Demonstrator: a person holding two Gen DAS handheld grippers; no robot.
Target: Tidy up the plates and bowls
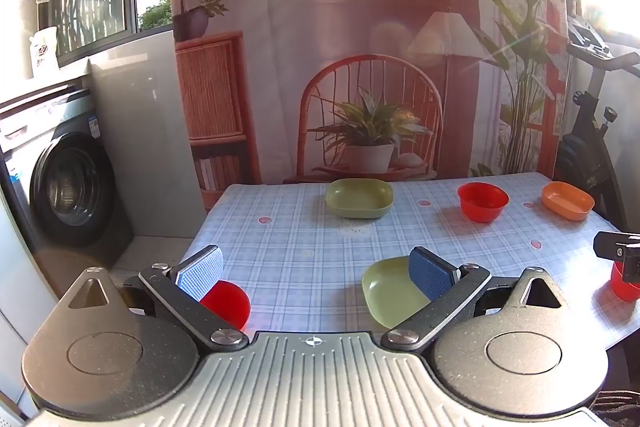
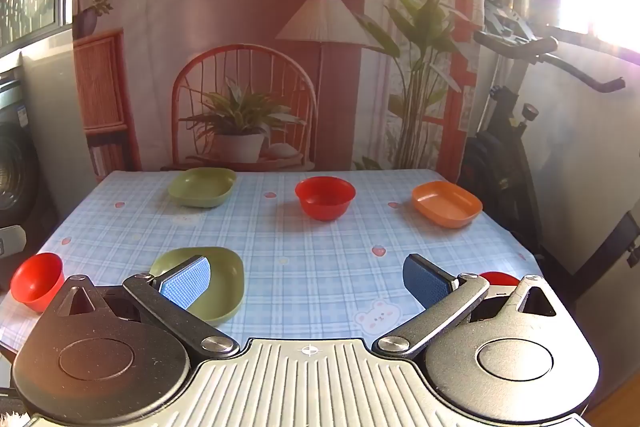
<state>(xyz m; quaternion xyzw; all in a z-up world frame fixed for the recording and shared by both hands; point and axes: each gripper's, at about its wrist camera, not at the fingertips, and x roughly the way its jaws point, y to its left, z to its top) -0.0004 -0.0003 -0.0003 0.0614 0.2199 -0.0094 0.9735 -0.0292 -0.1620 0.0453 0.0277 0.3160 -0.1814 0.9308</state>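
On the checked tablecloth stand a far green plate (image 1: 359,197) (image 2: 202,187), a far red bowl (image 1: 482,201) (image 2: 325,197) and an orange plate (image 1: 567,200) (image 2: 447,203). A near green plate (image 1: 390,291) (image 2: 218,283) lies in front. A red bowl (image 1: 229,302) (image 2: 37,281) stands near left, another red bowl (image 1: 622,285) (image 2: 496,278) near right. My left gripper (image 1: 316,273) is open and empty above the near table. My right gripper (image 2: 306,279) is open and empty too; part of it shows at the right edge of the left wrist view (image 1: 618,253).
A washing machine (image 1: 68,179) stands left of the table. An exercise bike (image 2: 516,99) stands at the right. A printed backdrop with a chair and plants hangs behind the table's far edge (image 2: 264,171).
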